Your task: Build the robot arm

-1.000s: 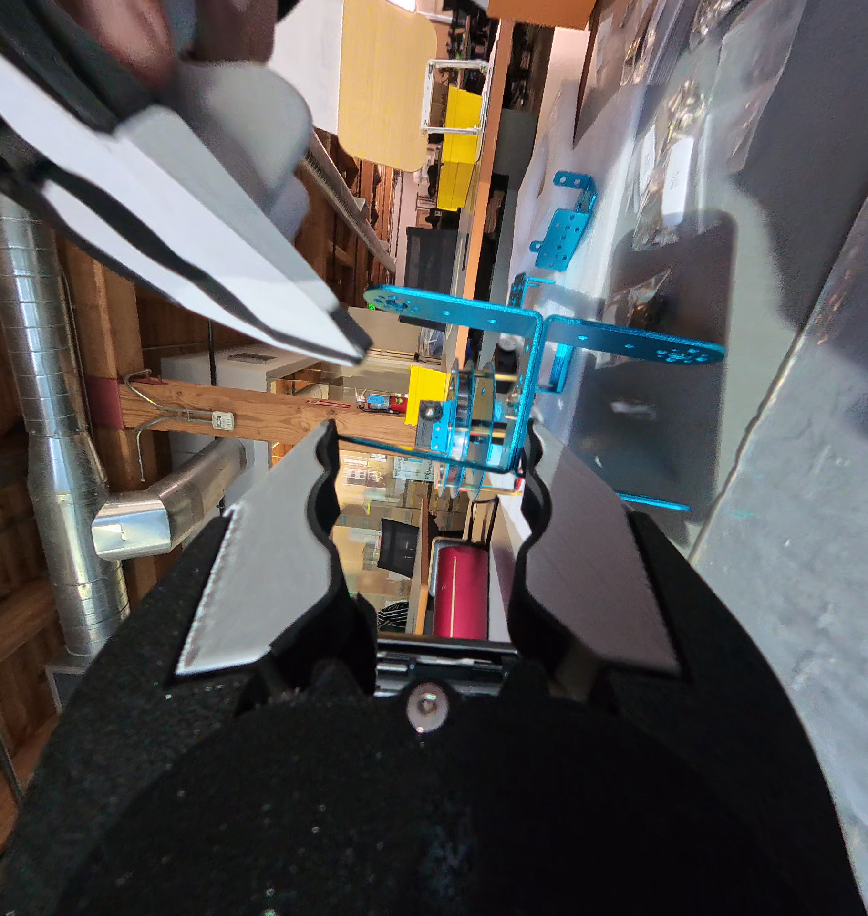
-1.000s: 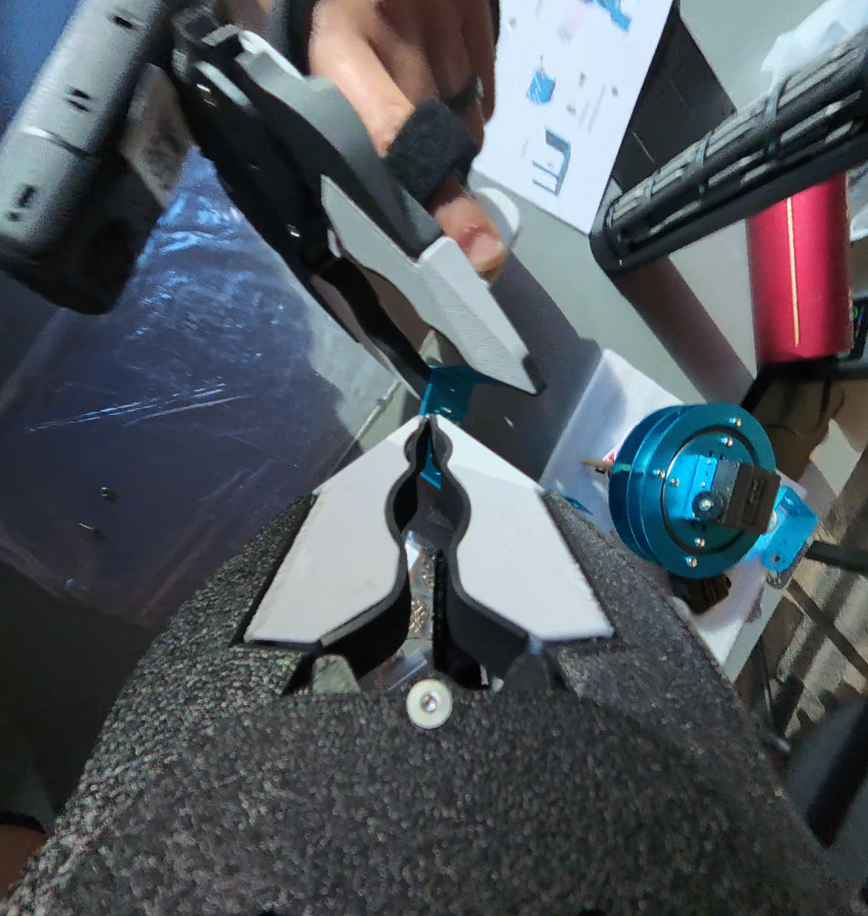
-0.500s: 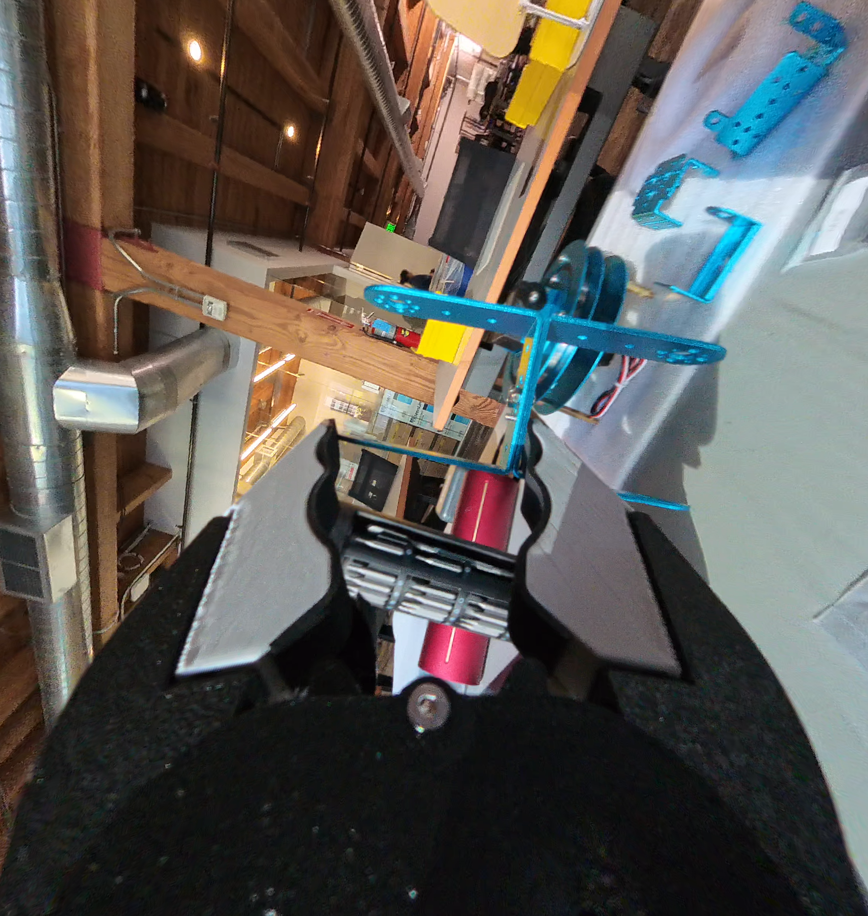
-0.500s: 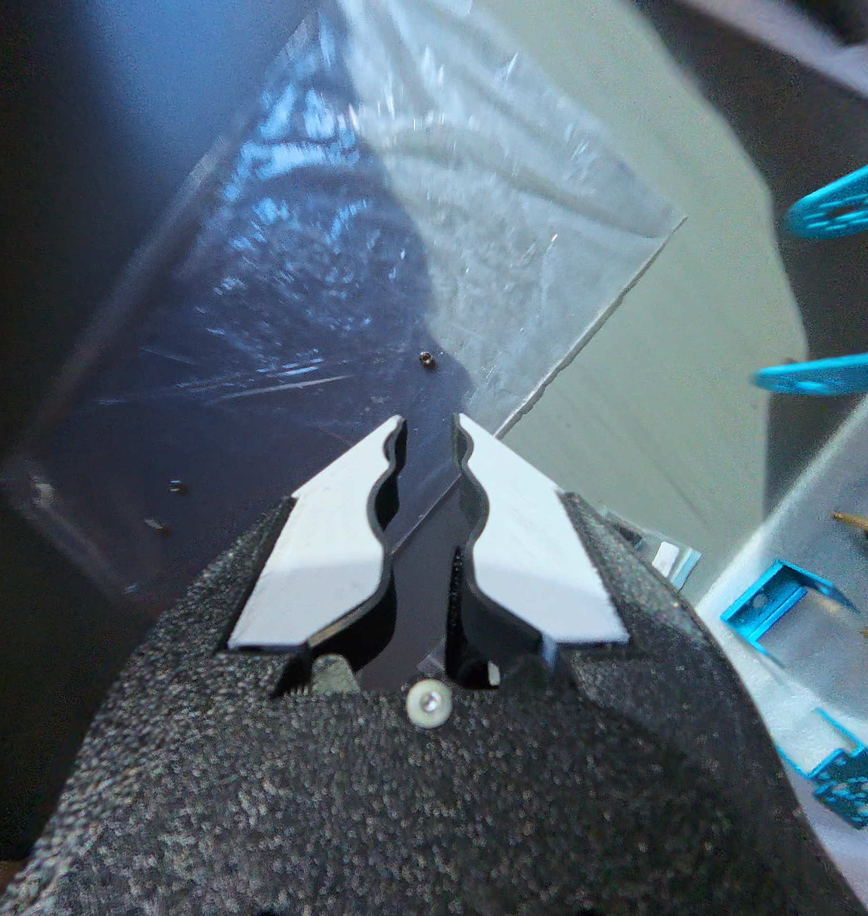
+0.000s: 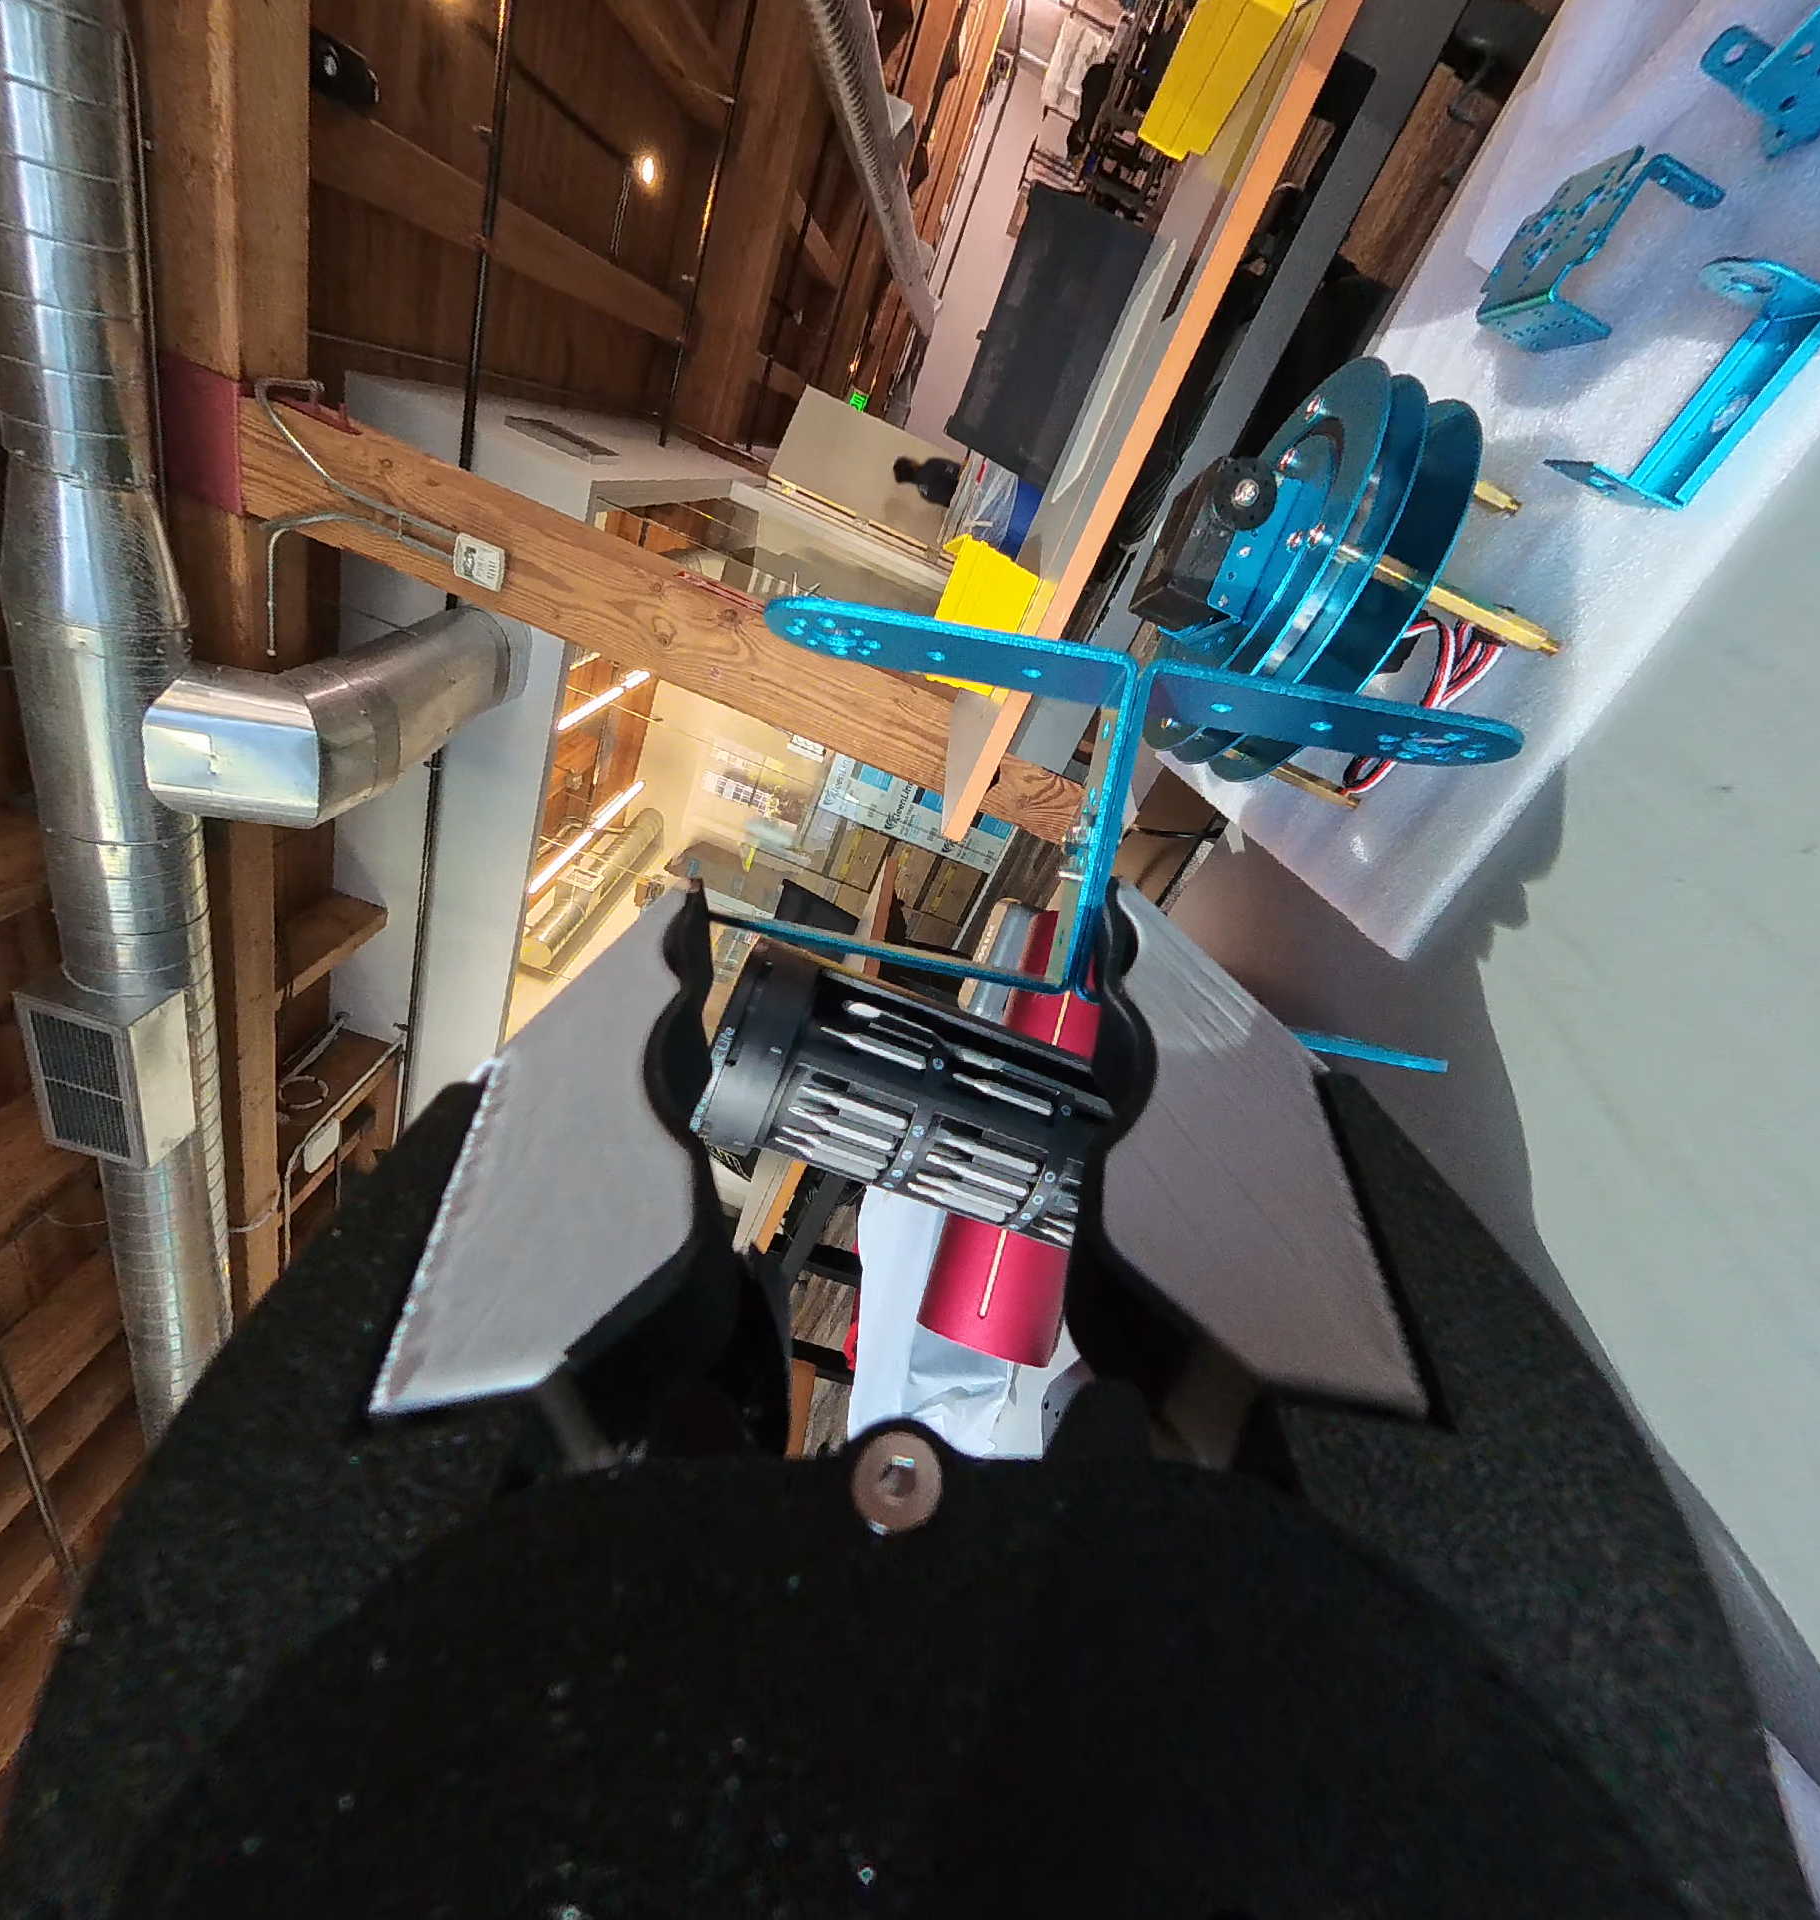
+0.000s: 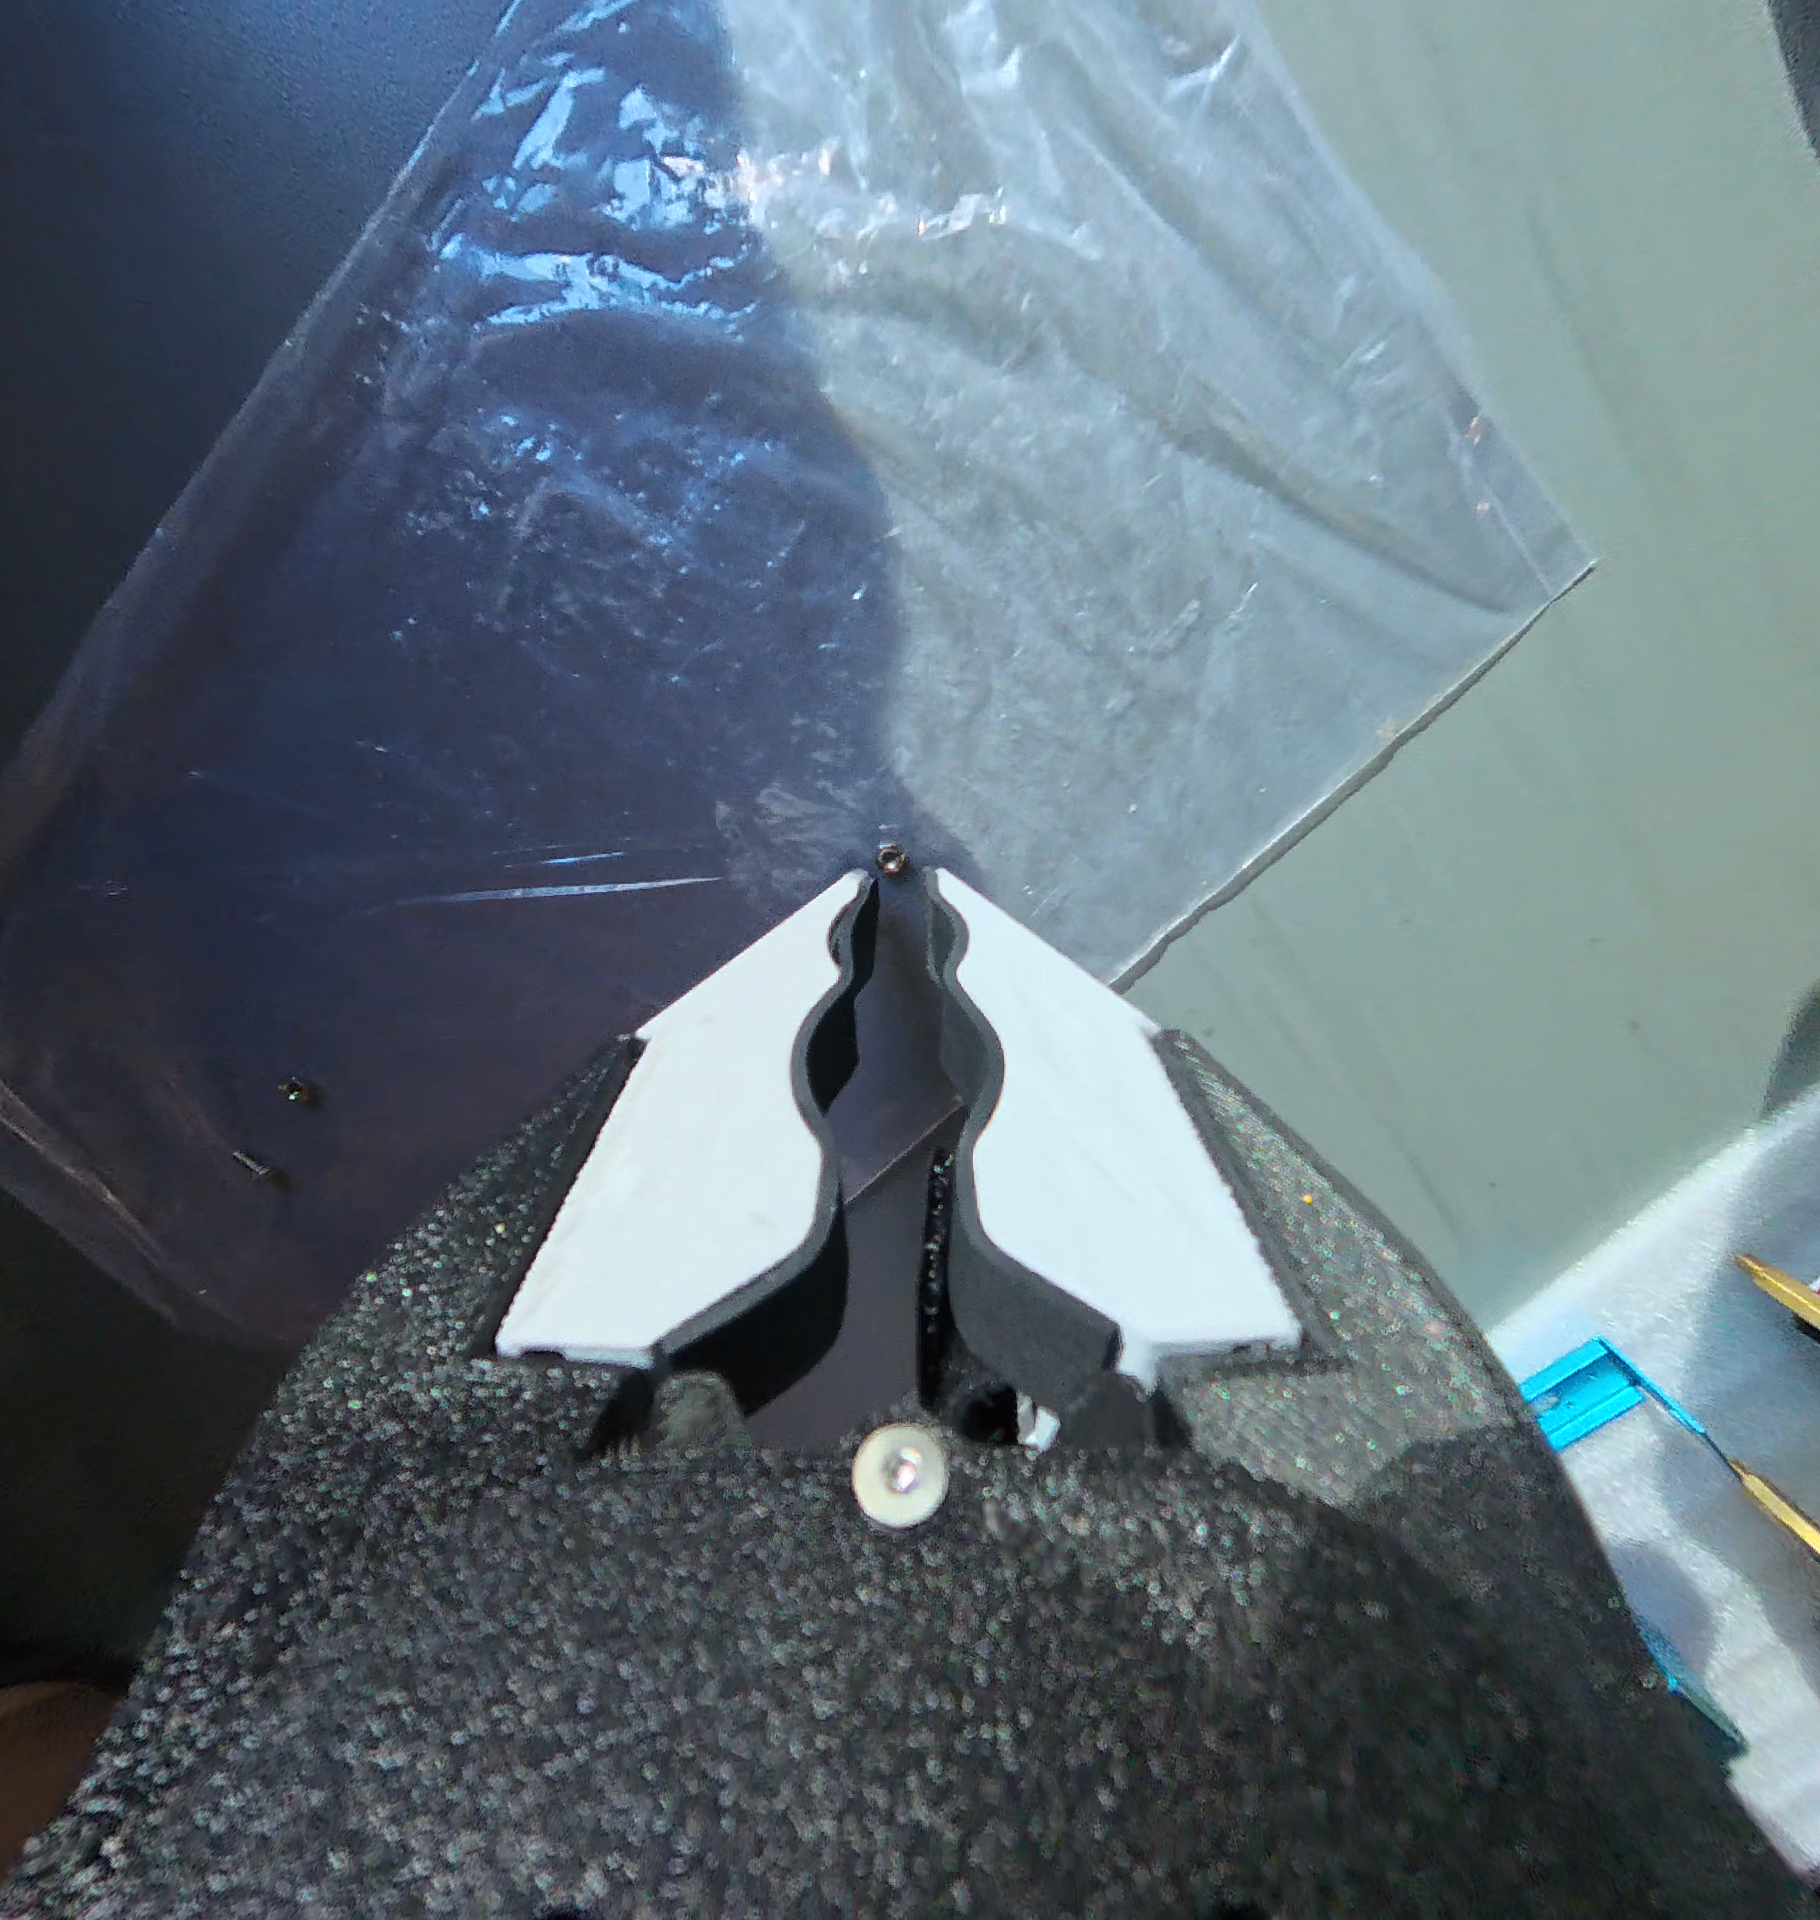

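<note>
Left gripper [image 5: 890, 914]: fingers spread wide, spanning a thin blue metal bracket [image 5: 1103, 748]. The bracket's lower strip runs from one fingertip to the other, and its upright edge lies against the inner face of the finger on the right of the view. Cannot tell how firmly it is pinched; the bracket sits raised off the table [image 5: 1664, 935], carried between the tips. Its two perforated arms reach out to either side above the fingers.

Beyond the fingers: a black cylindrical holder of screwdriver bits [image 5: 885, 1101], lying across a red cylinder [image 5: 999, 1278]. Farther off, on a white foam sheet [image 5: 1488, 810], a stack of blue discs with a black motor [image 5: 1311, 561], brass posts and red, white and black wires at its back. Three more blue brackets [image 5: 1716, 384] lie on the foam near the top right corner.

Right gripper [image 6: 901, 878]: fingers nearly together, a narrow gap left, holding nothing. Tips hover just short of a small dark screw [image 6: 890, 857] lying on a clear plastic bag [image 6: 989, 416] spread flat over the dark mat [image 6: 158, 208] and pale table. Two more small screws [image 6: 293, 1091] lie apart on the bag at lower left. Foam sheet edge with a blue part and brass posts at right margin.
</note>
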Demonstrator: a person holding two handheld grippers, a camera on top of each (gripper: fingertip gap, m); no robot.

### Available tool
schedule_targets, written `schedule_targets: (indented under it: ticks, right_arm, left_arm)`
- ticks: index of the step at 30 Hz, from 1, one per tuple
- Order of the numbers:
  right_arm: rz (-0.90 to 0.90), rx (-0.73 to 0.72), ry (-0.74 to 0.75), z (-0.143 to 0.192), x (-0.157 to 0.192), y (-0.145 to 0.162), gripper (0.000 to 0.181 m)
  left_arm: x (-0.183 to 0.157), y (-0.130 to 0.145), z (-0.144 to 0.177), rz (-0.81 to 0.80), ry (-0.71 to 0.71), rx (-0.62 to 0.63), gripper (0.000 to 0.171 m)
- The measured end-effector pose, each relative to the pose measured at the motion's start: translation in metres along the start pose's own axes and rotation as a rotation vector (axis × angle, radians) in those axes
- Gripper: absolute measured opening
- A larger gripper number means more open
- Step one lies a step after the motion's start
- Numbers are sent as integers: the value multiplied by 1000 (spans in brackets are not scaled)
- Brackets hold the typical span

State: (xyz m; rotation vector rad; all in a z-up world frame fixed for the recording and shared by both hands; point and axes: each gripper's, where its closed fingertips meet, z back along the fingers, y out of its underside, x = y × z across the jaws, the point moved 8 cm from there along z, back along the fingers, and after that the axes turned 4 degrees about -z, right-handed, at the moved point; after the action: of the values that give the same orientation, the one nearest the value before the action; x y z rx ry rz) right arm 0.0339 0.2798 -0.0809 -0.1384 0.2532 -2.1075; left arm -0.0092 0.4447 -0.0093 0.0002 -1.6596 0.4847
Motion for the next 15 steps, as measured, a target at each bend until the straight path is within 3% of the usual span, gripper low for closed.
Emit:
schedule_targets:
  ticks: [15]
  right_arm:
    - [-5, 25, -3, -6, 1, -2, 5]
  left_arm:
    - [-7, -3, -4, -22, 17, 5, 73]
